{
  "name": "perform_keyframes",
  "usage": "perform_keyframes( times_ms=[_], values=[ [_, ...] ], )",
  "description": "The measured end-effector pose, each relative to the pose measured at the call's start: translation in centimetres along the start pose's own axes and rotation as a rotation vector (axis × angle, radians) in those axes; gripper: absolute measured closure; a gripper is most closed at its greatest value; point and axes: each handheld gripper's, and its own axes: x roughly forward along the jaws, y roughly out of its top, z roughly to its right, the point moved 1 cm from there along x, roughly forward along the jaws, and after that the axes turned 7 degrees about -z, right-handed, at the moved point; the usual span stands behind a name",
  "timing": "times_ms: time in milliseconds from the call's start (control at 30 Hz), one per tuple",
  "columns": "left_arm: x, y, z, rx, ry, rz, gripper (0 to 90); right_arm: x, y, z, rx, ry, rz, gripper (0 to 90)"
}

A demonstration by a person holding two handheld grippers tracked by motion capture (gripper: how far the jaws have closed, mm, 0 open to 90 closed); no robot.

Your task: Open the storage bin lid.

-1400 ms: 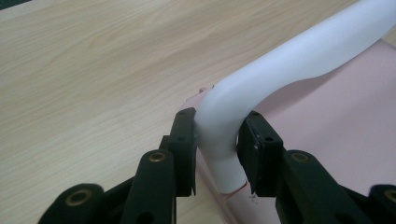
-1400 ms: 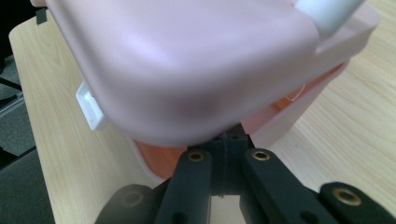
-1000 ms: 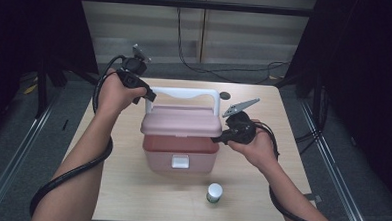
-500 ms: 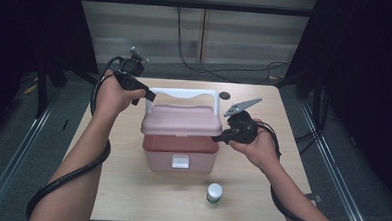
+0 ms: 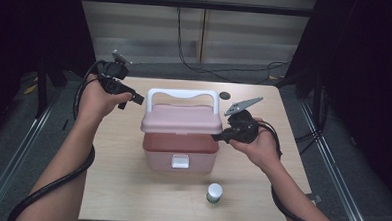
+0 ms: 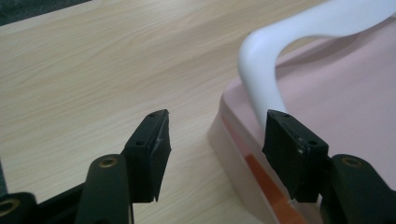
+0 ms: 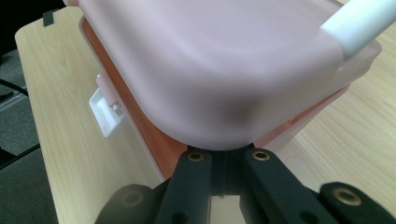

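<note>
Dark curtains are closing in on both sides of a pale wooden surface [image 5: 120,187], and we're working a pink storage box [image 5: 180,147] sitting in the middle of it, with its white handle [image 5: 183,94] standing up over the pink lid [image 5: 181,119]. Our right gripper [image 5: 218,137] is squeezing shut on the lid's right edge, and in the right gripper view its jaws are sitting pressed together under the lid's rim, with the lid riding a bit above the orange-red base. Our left gripper [image 5: 140,99] is hanging just off the handle's left corner; its jaws have just been opening and they're standing apart with nothing between them, though in the left gripper view one pad is sitting right by the handle's post. What we're worrying about: the lid is hanging on one thin edge pinch, so it's probably going to slip or drop back down if that hand twists. The white latch [image 5: 180,161] at the front could also be snagging. A small green-capped bottle [image 5: 214,192] is standing near the front edge, where a stray forearm might be knocking it off. We aren't spotting any readable writing or brand anywhere; the bottle's label is too small to make out.
</note>
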Motion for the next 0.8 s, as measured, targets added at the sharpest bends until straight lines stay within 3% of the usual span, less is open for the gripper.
perform_keyframes(
  times_ms=[367,800],
  values=[
    [0.6,-2.1,-1.5,-0.018,0.0,-0.033,42.4,-0.3,0.4,-0.1,-0.002,-0.005,0.004,90.0],
    [2.0,-4.4,-1.8,-0.015,-0.04,-0.05,42.7,-0.7,0.7,-0.1,0.003,-0.006,0.014,90.0]
  ],
)
